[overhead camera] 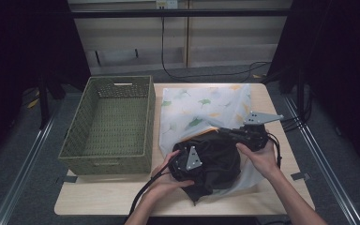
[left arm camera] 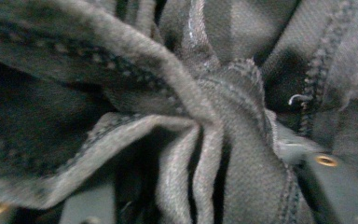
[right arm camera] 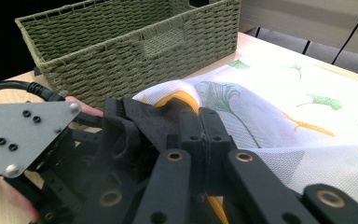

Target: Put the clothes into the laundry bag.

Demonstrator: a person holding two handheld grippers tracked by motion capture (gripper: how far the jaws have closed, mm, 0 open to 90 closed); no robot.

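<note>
A black garment [overhead camera: 220, 159] lies bunched on the near part of a white mesh bag [overhead camera: 201, 105] printed with green and yellow leaves. My left gripper [overhead camera: 199, 161] presses down into the garment from the left. In the left gripper view, gathered folds of dark cloth [left arm camera: 214, 116] sit pinched between its jaws [left arm camera: 209, 196]. My right gripper [overhead camera: 221, 131] reaches in from the right and is shut on the bag's yellow-trimmed mouth edge. In the right gripper view its closed jaws [right arm camera: 200, 121] hold the bag [right arm camera: 284, 116] beside the black cloth [right arm camera: 140, 126].
A green woven basket [overhead camera: 108, 161] stands empty on the left half of the wooden table [overhead camera: 122, 192]; its side wall [right arm camera: 135, 46] is close behind the bag. Cables trail from both grippers. The left gripper's grey plate [right arm camera: 23, 135] sits near the right gripper.
</note>
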